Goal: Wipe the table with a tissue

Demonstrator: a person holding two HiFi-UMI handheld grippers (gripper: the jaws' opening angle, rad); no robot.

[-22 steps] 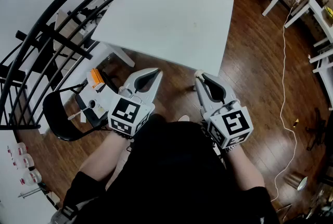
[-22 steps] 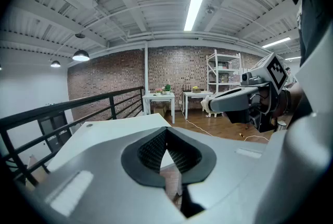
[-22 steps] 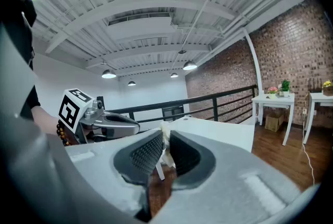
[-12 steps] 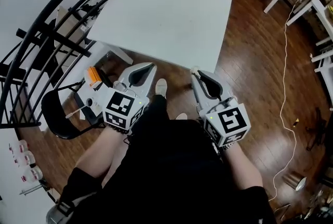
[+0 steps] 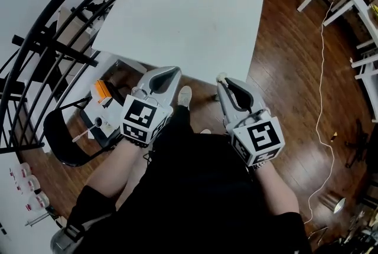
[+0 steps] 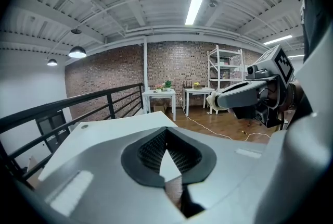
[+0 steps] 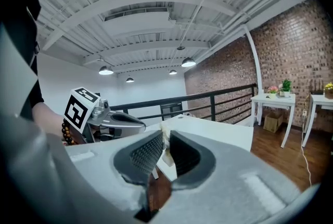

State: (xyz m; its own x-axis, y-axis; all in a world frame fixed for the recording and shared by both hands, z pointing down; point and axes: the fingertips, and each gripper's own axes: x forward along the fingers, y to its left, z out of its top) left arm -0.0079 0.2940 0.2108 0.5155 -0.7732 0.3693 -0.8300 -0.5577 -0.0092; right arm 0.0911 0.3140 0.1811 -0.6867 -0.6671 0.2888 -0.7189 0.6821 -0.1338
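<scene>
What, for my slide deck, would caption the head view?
Person facing a white table, left gripper shut and empty, right gripper pinching a small tissue, wiping not yet begun.

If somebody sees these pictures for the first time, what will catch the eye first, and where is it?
First comes the big white table, bright against the dark wooden floor, at the top middle of the head view. Next, just before its near edge, two tools are held side by side: the left tool is shut and empty, while the right tool pinches a small white tissue.
</scene>
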